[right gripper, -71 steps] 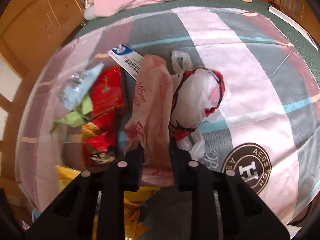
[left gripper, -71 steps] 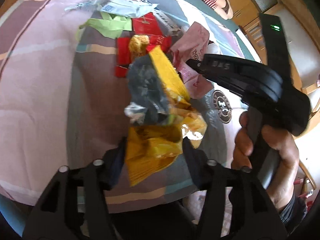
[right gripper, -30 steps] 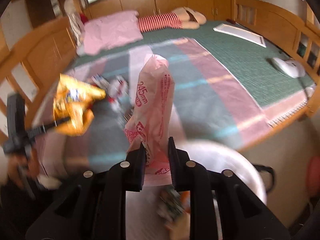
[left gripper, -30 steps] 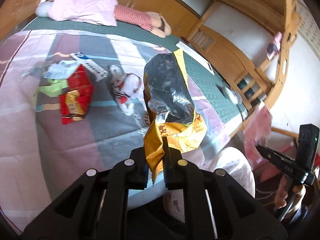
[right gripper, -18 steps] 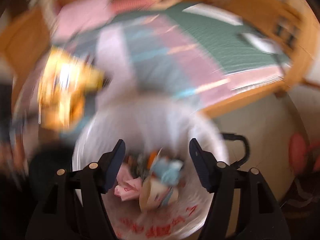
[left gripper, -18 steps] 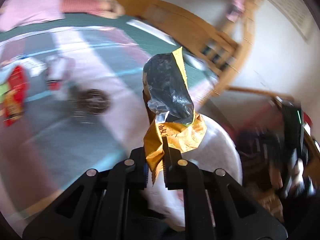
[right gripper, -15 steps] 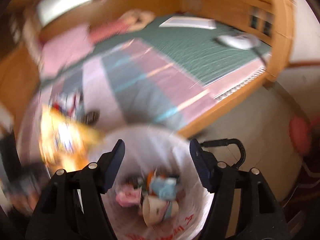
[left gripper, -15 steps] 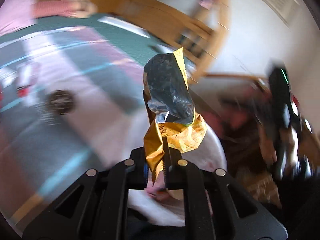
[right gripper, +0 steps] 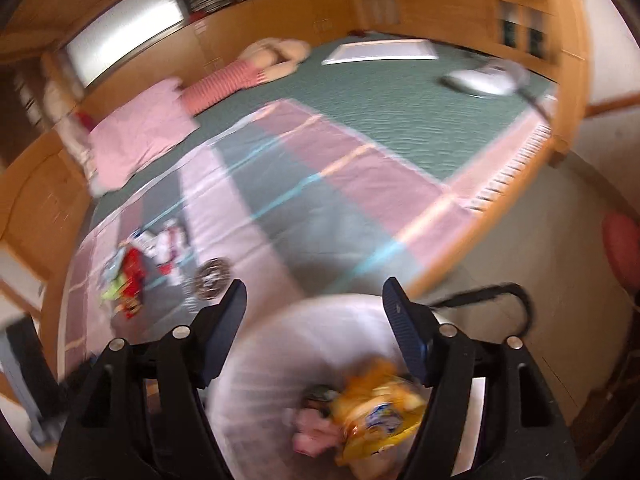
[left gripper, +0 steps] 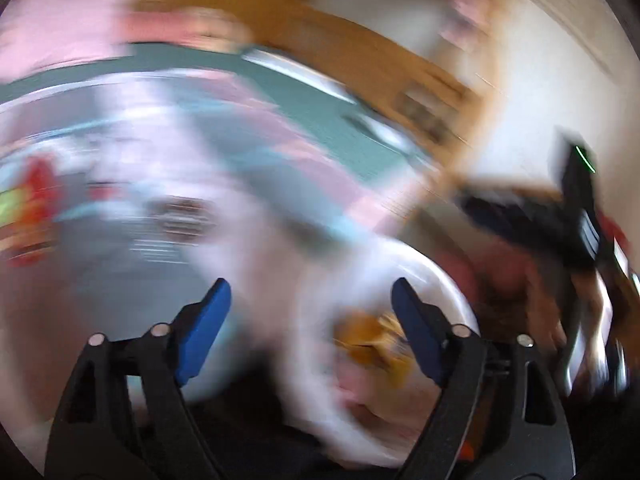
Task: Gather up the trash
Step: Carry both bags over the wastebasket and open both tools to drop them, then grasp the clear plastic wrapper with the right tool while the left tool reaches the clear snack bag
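Here we face the bed (right gripper: 400,128), its green cover spread wide, with a striped pink and grey blanket (right gripper: 304,196) lying across the near part. On that blanket, well off to the left, sits a small heap of leftover wrappers (right gripper: 132,272), red, green and white. Closer to us, beside the bed's edge, stands the bin lined with a white bag (right gripper: 280,344); in the left wrist view the same bag (left gripper: 436,276) is a pale smear, since that picture is badly blurred. Inside the bin lies the yellow snack bag (right gripper: 376,416), with a pink wrapper (right gripper: 308,428) just beside it. Our right gripper (right gripper: 314,322) hangs above the bin with its jaws spread wide and nothing between them. Our left gripper (left gripper: 310,316) is likewise released, its blue pads far apart and bare, and past it we make out a blurred yellow patch (left gripper: 368,340) low in the bag.
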`<state>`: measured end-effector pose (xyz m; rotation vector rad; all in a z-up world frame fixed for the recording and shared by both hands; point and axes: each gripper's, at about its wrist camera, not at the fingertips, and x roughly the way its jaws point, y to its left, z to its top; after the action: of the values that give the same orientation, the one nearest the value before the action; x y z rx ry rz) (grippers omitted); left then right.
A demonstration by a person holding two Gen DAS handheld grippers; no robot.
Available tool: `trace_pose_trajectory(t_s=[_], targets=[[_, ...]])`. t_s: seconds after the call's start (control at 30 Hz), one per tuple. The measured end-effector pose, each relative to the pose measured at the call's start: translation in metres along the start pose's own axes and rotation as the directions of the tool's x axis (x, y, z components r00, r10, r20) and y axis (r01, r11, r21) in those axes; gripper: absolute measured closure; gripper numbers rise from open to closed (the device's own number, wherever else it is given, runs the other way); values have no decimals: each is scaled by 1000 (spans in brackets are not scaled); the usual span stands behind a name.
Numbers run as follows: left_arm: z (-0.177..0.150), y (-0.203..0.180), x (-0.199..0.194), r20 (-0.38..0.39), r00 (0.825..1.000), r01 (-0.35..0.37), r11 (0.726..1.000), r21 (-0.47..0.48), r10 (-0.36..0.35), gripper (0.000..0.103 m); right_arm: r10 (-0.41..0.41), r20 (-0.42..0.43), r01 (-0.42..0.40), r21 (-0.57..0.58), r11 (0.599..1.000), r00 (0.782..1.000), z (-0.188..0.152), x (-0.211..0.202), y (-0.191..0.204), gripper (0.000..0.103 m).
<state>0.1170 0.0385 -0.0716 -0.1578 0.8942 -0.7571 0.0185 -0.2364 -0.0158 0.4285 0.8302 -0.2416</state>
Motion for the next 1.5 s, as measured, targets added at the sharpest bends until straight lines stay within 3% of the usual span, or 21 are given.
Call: trace_pose_trajectory(t_s=[0.03, 0.07, 0.1, 0.13, 0.17, 0.2, 0.3, 0.4, 0.47, 0.53, 0.6, 0.7, 0.83, 0.87, 0.97, 1.07, 1.27, 1.33, 1.43, 1.47, 1.5], targets=[[6, 25, -11, 17, 990, -140, 988, -68, 142, 18, 18, -2, -18, -26, 1000, 1000, 1, 7, 15, 34], [9, 45, -18, 17, 964, -262, 958, -118, 266, 18, 49, -10, -49, -77, 996, 999, 2, 20, 42, 34], [11, 76, -31, -1, 892, -443, 876, -188, 451, 18, 71, -19, -72, -119, 990, 997, 2, 29, 63, 34], [12, 94, -39, -19, 844, -525, 818, -234, 536, 18, 90, -29, -94, -165, 982, 995, 2, 40, 86, 34], [12, 115, -49, -43, 801, -581, 759, -294, 597, 17, 107, -37, -113, -212, 971, 994, 0, 52, 110, 34], [9, 144, -67, -68, 784, -587, 700, -407, 617, 15, 124, -44, -131, -273, 953, 991, -2, 68, 141, 34], [-1, 187, -104, -55, 819, -470, 613, -635, 571, 9, 137, -72, -155, -448, 880, 988, -10, 111, 225, 34], [-17, 214, -135, -31, 808, -403, 513, -758, 588, 6, 103, -41, -106, -612, 784, 994, -23, 148, 306, 33], [-30, 221, -144, -27, 809, -370, 473, -800, 588, 6, 46, 68, 18, -729, 685, 997, -35, 173, 358, 28], [-37, 223, -147, -22, 830, -332, 461, -823, 557, 6, 6, 167, 131, -796, 591, 986, -46, 197, 395, 28], [-38, 223, -144, -24, 848, -315, 469, -825, 529, 6, 0, 187, 158, -830, 536, 982, -54, 220, 424, 28], [-40, 226, -140, -19, 862, -302, 484, -822, 507, 6, -11, 125, 113, -852, 511, 992, -61, 248, 453, 25], [-43, 224, -144, -1, 865, -287, 492, -822, 502, 6, -97, 70, 108, -873, 476, 993, -72, 285, 472, 24], [-42, 224, -144, 0, 865, -284, 490, -824, 502, 6, -109, 60, 106, -869, 483, 992, -71, 290, 472, 34], [-45, 227, -148, 3, 864, -275, 478, -834, 503, 6, -101, -4, 53, -828, 558, 995, -61, 294, 457, 72], [-48, 230, -151, 12, 857, -263, 457, -850, 516, 6, -40, 12, 34, -790, 612, 999, -51, 278, 446, 91], [-48, 233, -153, 8, 845, -266, 433, -862, 535, 6, 174, 50, -109, -606, 788, 983, -38, 187, 395, 92], [-49, 234, -156, 6, 836, -269, 420, -867, 548, 6, 277, -16, -254, -457, 852, 961, -40, 159, 365, 92], [-53, 236, -163, 2, 821, -275, 398, -875, 571, 6, 415, -137, -437, -303, 847, 900, -55, 144, 329, 92], [-55, 237, -165, -2, 815, -277, 387, -879, 579, 6, 460, -193, -497, -263, 827, 867, -60, 148, 321, 92], [-56, 238, -167, -3, 813, -276, 382, -882, 582, 6, 523, -274, -578, -184, 795, 807, -67, 156, 312, 92]])
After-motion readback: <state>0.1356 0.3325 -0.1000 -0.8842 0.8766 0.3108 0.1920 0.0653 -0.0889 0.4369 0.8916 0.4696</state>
